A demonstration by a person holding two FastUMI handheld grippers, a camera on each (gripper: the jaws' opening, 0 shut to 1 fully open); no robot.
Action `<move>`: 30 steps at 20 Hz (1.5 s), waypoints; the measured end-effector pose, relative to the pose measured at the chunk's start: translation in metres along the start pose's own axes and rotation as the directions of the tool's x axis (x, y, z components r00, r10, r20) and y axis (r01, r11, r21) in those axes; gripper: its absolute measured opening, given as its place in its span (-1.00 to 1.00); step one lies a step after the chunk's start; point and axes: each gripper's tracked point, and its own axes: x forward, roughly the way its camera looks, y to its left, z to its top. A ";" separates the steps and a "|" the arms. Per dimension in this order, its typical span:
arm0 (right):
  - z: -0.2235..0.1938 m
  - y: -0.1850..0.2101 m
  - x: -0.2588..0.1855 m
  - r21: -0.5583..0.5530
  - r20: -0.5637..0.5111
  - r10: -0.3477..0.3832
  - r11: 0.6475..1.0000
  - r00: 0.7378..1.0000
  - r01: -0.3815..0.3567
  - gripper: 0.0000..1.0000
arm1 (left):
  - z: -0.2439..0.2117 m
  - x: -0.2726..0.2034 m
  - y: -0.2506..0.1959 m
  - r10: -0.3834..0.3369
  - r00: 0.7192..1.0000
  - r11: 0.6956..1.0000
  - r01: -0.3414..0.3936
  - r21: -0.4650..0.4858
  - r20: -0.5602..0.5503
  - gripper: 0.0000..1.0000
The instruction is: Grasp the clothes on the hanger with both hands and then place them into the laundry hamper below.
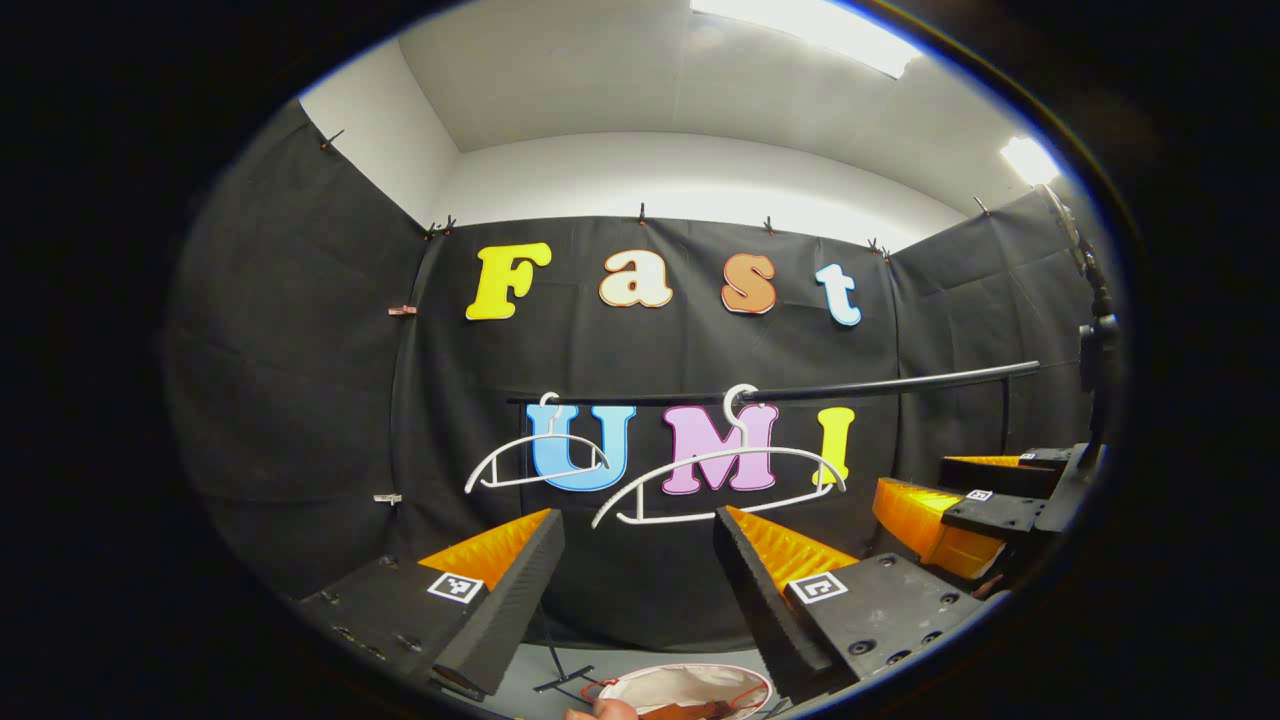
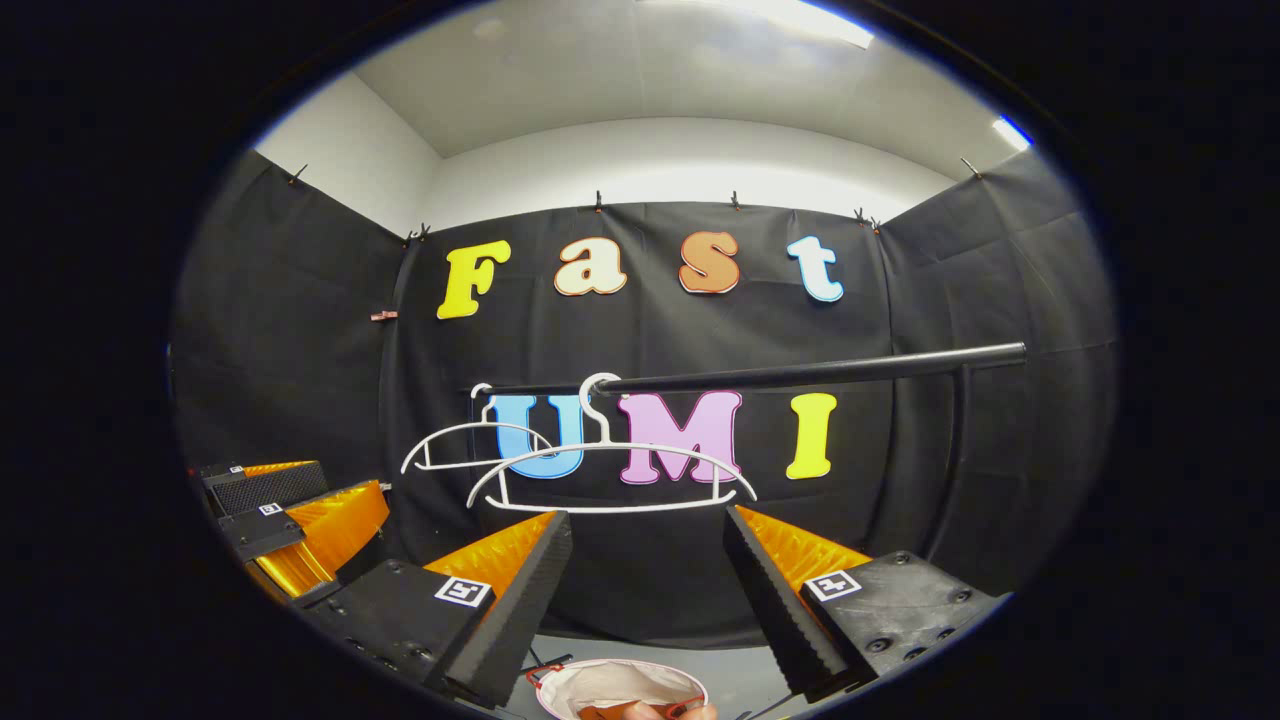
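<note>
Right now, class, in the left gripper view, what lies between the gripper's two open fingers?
In the left gripper view, the near white hanger hangs bare from the rail above that gap; the laundry hamper sits below.

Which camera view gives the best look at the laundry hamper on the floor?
The right gripper view: the laundry hamper shows its round rim and pale lining between that claw's fingers, with something orange-red inside at the bottom edge. The left gripper view shows the same hamper, slightly more cut off.
</note>
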 end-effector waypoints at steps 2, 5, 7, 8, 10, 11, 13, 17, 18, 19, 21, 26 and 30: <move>0.001 0.001 -0.002 -0.003 0.006 -0.001 1.000 1.000 0.001 0.96 | 0.000 -0.001 0.000 -0.002 1.000 1.000 0.002 0.000 -0.003 0.84; 0.002 0.002 -0.004 -0.007 0.010 0.000 1.000 1.000 0.000 0.96 | 0.000 -0.004 -0.001 -0.006 1.000 1.000 0.006 -0.005 -0.005 0.90; 0.002 0.002 -0.006 -0.008 0.009 -0.001 1.000 1.000 0.001 0.96 | 0.000 -0.006 -0.001 -0.007 1.000 1.000 0.007 -0.007 -0.006 0.90; 0.002 0.002 -0.006 -0.008 0.008 -0.003 1.000 1.000 0.003 0.95 | 0.000 -0.007 -0.002 -0.007 1.000 1.000 0.007 -0.007 -0.006 0.89; 0.002 0.002 -0.009 -0.009 0.008 -0.001 1.000 1.000 0.001 0.95 | 0.001 -0.009 -0.002 -0.004 1.000 1.000 0.004 -0.006 -0.007 0.89; 0.003 0.002 -0.009 -0.009 0.009 0.002 1.000 1.000 -0.002 0.96 | 0.001 -0.010 -0.001 -0.005 1.000 1.000 0.005 -0.005 -0.006 0.89; 0.004 0.001 -0.012 -0.015 0.013 0.001 1.000 1.000 -0.001 0.95 | 0.002 -0.011 -0.001 -0.002 1.000 1.000 0.002 -0.003 -0.005 0.89; 0.005 -0.001 -0.014 -0.017 0.018 -0.003 1.000 1.000 0.003 0.95 | 0.003 -0.013 -0.001 0.000 1.000 1.000 0.000 -0.008 -0.007 0.90; 0.006 -0.001 -0.014 -0.015 0.018 -0.001 1.000 1.000 0.001 0.95 | 0.005 -0.013 -0.002 0.000 1.000 1.000 0.000 -0.003 -0.004 0.91; 0.007 -0.001 -0.015 -0.014 0.019 -0.002 1.000 1.000 0.002 0.95 | 0.005 -0.013 -0.002 0.001 1.000 1.000 -0.001 0.004 -0.001 0.84; 0.008 -0.002 -0.015 -0.015 0.024 -0.002 1.000 1.000 0.002 0.95 | 0.005 -0.014 -0.003 0.001 1.000 1.000 -0.001 0.012 0.001 0.90; 0.006 -0.002 -0.015 -0.018 0.020 0.002 1.000 1.000 -0.002 0.96 | 0.007 -0.014 -0.004 0.002 1.000 1.000 -0.002 0.009 0.003 0.90; 0.005 -0.001 -0.014 -0.017 0.020 0.004 1.000 1.000 -0.003 0.96 | 0.007 -0.013 -0.003 0.005 1.000 1.000 -0.005 0.014 0.002 0.89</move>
